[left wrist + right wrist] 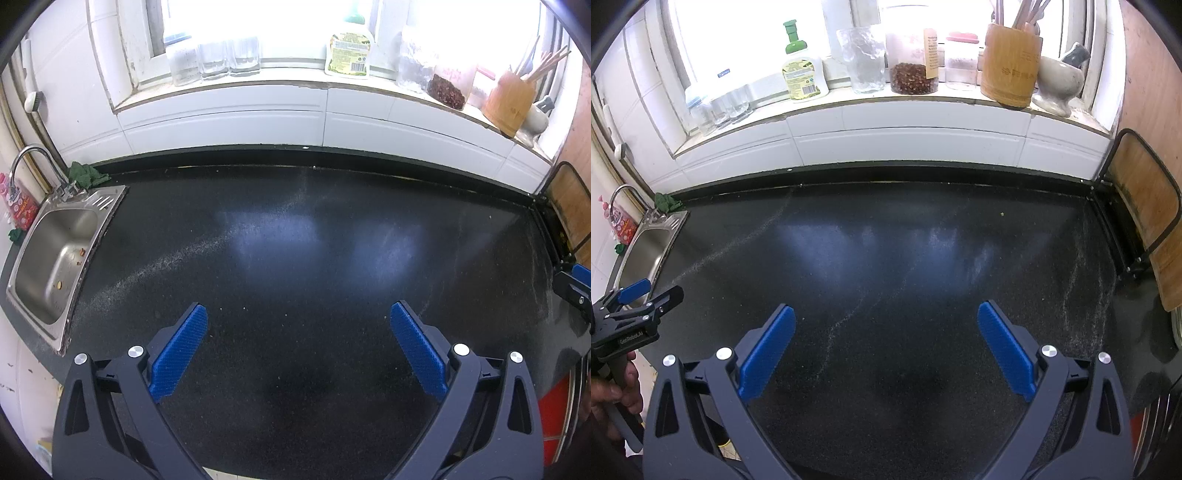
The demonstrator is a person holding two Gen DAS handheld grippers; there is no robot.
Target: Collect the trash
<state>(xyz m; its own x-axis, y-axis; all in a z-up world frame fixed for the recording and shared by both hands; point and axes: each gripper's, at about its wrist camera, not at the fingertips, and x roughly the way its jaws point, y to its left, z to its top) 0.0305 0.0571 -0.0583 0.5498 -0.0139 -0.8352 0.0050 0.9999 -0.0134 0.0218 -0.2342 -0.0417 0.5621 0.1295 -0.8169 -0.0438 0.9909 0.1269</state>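
The left gripper is spread wide and holds nothing, above the black countertop. The right gripper is spread too. A small green crumb lies far ahead of it, near the back wall. More crumbs lie in the steel sink, at left.

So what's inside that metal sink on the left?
The sink holds a few small brownish scraps on its bare steel floor. Its near wall hides part of the bottom, so more may lie there.
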